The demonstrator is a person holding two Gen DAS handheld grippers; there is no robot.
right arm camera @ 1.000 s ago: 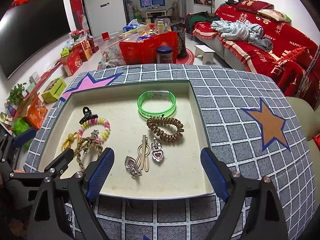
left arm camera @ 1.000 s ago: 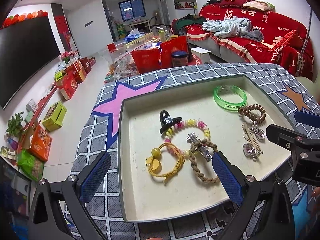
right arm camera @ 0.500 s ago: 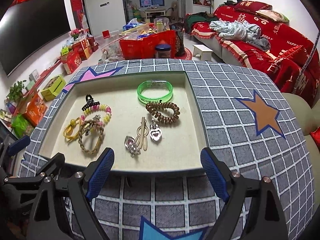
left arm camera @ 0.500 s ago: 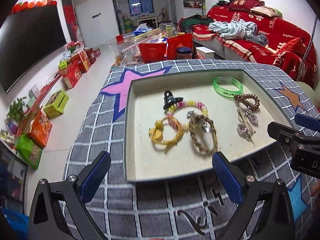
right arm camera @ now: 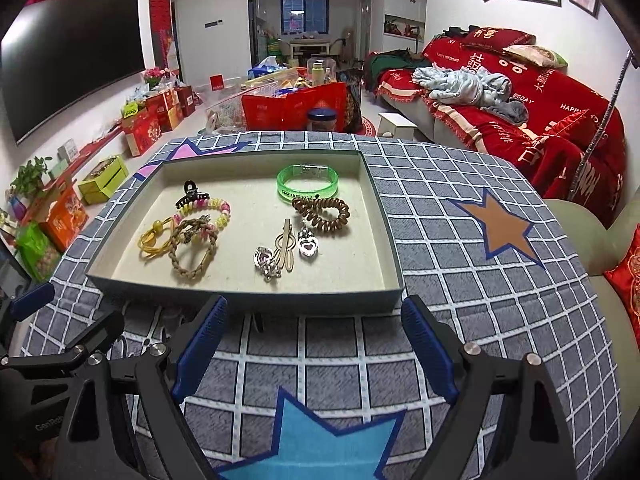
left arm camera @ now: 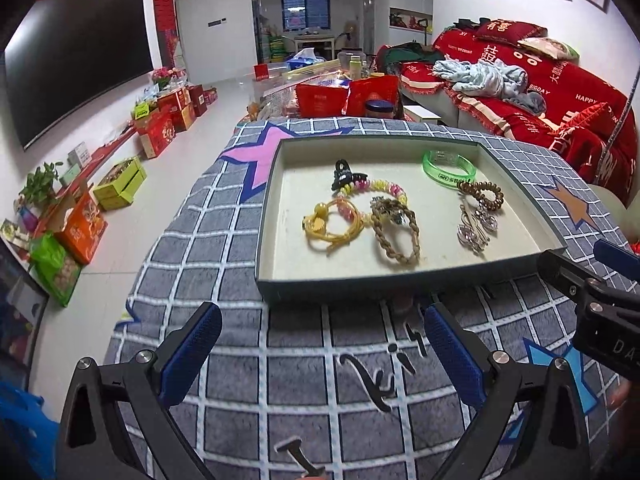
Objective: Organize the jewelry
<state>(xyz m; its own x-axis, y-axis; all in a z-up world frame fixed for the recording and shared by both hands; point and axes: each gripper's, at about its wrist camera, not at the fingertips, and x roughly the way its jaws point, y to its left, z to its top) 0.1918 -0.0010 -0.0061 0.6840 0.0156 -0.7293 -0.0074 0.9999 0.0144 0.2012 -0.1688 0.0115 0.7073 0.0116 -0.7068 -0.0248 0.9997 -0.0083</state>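
Both my grippers hang over checked cloth (right arm camera: 460, 280), short of tray's near wall. Left gripper (left arm camera: 320, 344) jaws spread wide, nothing between. Right gripper (right arm camera: 314, 340) same, released, empty. Tray (right arm camera: 384, 220) sits mid-table, jewelry all inside: green bangle (right arm camera: 307, 183) and brown coil tie (right arm camera: 322, 213) by far right wall, braided band (right arm camera: 192, 250), yellow tie (right arm camera: 154, 238) left. Bare tray floor along near edge. Plenty of cloth free right of tray.

**Colours on your counter**

Your counter cloth (right arm camera: 460, 292) is grey with a white grid and pink, orange and blue stars. The tray (right arm camera: 248, 304) is grey-green outside, cream inside. You see a translucent green bangle (right arm camera: 307, 184), brown coil tie (right arm camera: 320, 216), yellow hair tie (left arm camera: 328, 228), black clip (left arm camera: 344, 174).
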